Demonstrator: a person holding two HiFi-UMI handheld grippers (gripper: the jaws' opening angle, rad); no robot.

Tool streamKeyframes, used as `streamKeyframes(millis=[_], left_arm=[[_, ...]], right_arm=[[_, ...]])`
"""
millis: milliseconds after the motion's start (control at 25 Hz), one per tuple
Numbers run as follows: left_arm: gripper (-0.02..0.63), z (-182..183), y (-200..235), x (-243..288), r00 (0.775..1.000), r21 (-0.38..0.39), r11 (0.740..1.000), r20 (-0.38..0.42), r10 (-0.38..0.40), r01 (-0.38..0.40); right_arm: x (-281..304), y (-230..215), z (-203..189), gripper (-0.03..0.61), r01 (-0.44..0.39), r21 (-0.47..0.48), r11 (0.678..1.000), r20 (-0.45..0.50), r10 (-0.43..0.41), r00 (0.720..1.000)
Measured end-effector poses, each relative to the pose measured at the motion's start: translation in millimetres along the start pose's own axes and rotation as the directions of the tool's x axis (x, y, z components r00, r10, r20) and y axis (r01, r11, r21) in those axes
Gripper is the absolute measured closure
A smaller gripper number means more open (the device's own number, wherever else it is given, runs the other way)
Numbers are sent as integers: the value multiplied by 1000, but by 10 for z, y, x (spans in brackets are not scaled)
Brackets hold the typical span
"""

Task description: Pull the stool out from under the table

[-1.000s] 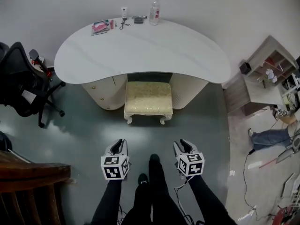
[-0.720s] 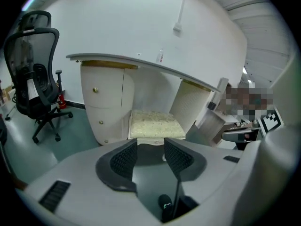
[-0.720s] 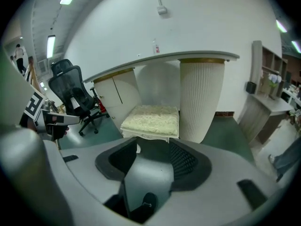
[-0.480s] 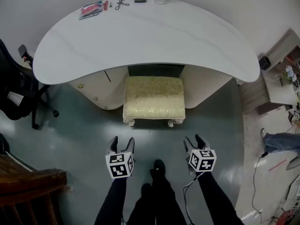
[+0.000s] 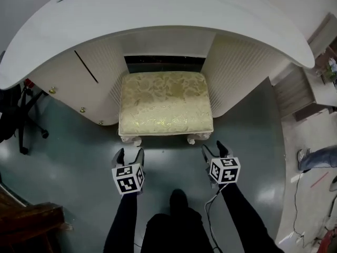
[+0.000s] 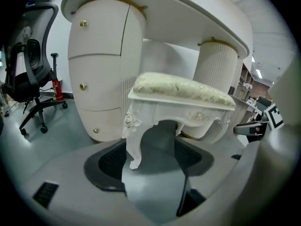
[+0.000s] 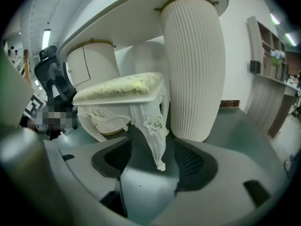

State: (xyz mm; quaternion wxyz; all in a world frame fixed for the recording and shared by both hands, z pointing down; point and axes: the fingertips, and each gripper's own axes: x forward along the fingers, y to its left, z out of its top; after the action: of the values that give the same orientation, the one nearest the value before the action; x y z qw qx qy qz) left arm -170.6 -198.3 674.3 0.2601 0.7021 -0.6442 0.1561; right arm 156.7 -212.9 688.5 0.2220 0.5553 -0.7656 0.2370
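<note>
The stool (image 5: 166, 104) sits tucked between the two ribbed pedestals (image 5: 231, 73) under the white surface (image 5: 158, 9), its front edge nearest us. We judge it a stiff carved frame with a soft padded seat, light enough to slide on the smooth floor (image 5: 73, 157). The front legs look the firmest places to grip. Its long axis runs side to side, front rail facing us. Our left gripper (image 5: 127, 153) and right gripper (image 5: 215, 147) have just been opening their jaws, now spread wide. A front leg stands in line between each pair, untouched.
</note>
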Motion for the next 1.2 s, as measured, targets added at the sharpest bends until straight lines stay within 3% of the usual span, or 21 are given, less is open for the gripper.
streamKeyframes(millis=[200,400,840,1000,1200], left_arm=[[288,-226,202,471,999,-20,999,16,36,-36],[288,-327,399,791,998,-46,997,21,55,-54],[293,-269,524,1164,998,2,999,46,47,-47],[347,-294,518,1217,999,38,999,47,28,-29],[402,-286,452,1198,999,73,997,52,-1,-2]], right_arm=[[513,-142,-236,302,-5,0,1000,13,5,1000],[792,-142,-217,302,-40,-25,999,66,41,997],[1122,-113,-96,304,-56,-80,995,126,66,990],[1182,-113,-83,307,-44,-69,997,135,53,989],[1127,-92,-14,357,-3,-78,997,139,14,990]])
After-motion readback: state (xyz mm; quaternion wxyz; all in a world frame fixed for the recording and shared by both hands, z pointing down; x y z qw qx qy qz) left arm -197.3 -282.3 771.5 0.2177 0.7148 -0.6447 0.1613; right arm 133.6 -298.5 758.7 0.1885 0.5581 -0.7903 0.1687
